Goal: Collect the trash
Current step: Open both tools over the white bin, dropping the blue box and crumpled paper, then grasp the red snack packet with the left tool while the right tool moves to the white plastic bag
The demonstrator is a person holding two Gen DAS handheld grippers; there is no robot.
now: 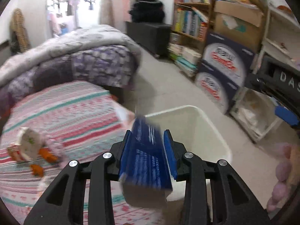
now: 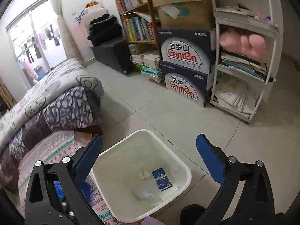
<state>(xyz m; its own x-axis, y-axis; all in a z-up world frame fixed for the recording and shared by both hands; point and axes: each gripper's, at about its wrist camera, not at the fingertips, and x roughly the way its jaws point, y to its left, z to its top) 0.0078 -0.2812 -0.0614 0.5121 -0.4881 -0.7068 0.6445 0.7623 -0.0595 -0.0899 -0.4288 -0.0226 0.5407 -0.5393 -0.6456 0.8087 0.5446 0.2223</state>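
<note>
The left gripper (image 1: 148,140) has its 2 blue pads closed against a blue box (image 1: 145,161) with white print, blurred past reading. The box's near end runs down between the black finger arms, so its full length is hidden. Behind it, toward 1 o'clock, stands the white bin (image 1: 198,129), its near rim covered by the box and gripper. On the striped bedspread (image 1: 61,116) at 9 o'clock lies what seems to be a crumpled wrapper (image 1: 31,146), too smeared to identify.

The right gripper (image 2: 150,159) has its jaws spread wide with nothing between them, hanging over the bin (image 2: 185,170). Inside lie a small blue packet (image 2: 162,179) and pale crumpled scraps (image 2: 143,174), indistinct against the white floor of the bin.
</note>
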